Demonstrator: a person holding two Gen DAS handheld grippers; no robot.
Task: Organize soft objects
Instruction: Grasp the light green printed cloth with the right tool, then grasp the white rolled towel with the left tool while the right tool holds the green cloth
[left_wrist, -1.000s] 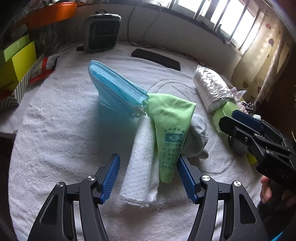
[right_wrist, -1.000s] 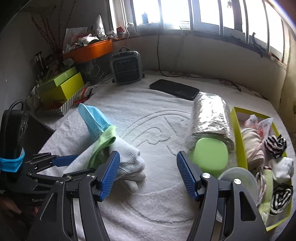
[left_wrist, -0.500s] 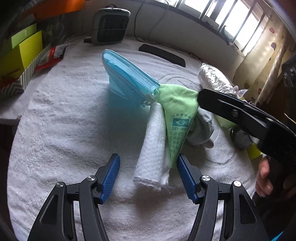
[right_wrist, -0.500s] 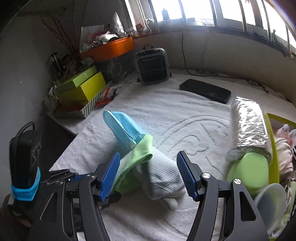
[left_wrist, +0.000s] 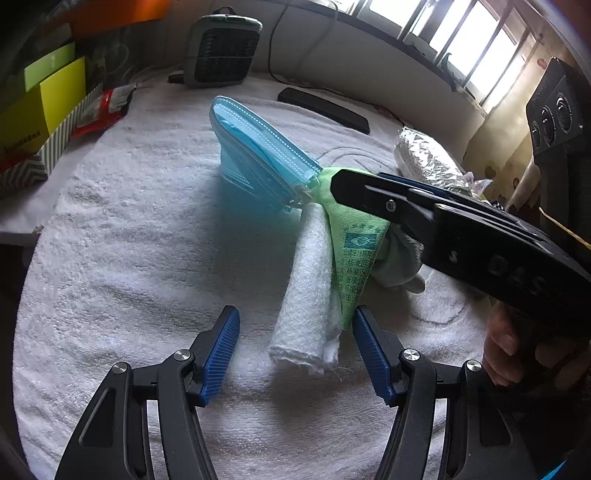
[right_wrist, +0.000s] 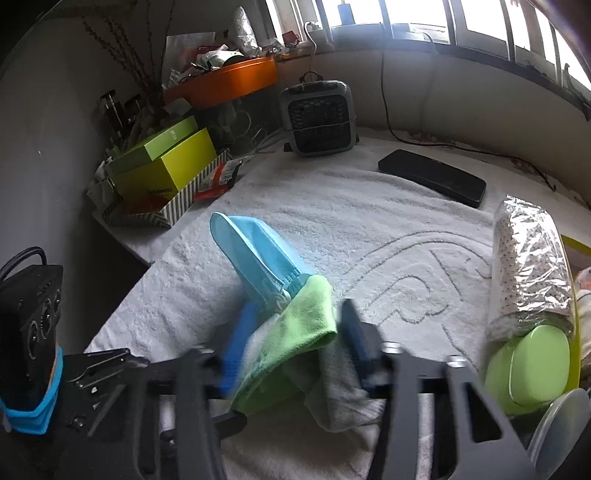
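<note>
A pile of soft things lies on the white towel (left_wrist: 129, 258): a blue face mask (left_wrist: 258, 158), a rolled white cloth (left_wrist: 310, 288), a green cloth (left_wrist: 354, 243) and a grey sock (left_wrist: 399, 258). My left gripper (left_wrist: 295, 350) is open, its pads either side of the near end of the white roll. My right gripper (right_wrist: 295, 343) is blurred and narrowed, its pads either side of the green cloth (right_wrist: 295, 343) and the grey sock (right_wrist: 340, 391); it shows in the left wrist view (left_wrist: 424, 214) reaching over the pile.
A foil-wrapped roll (right_wrist: 528, 258), a green lidded container (right_wrist: 528, 369) and a yellow-green box edge (right_wrist: 572, 295) stand at the right. A black flat device (right_wrist: 432, 177) and a small fan heater (right_wrist: 317, 118) are at the back. Yellow boxes (right_wrist: 162, 162) are at the left.
My right gripper has swung left over the pile and its pads have come in around the green cloth and sock. My left gripper has edged closer to the white roll, still open.
</note>
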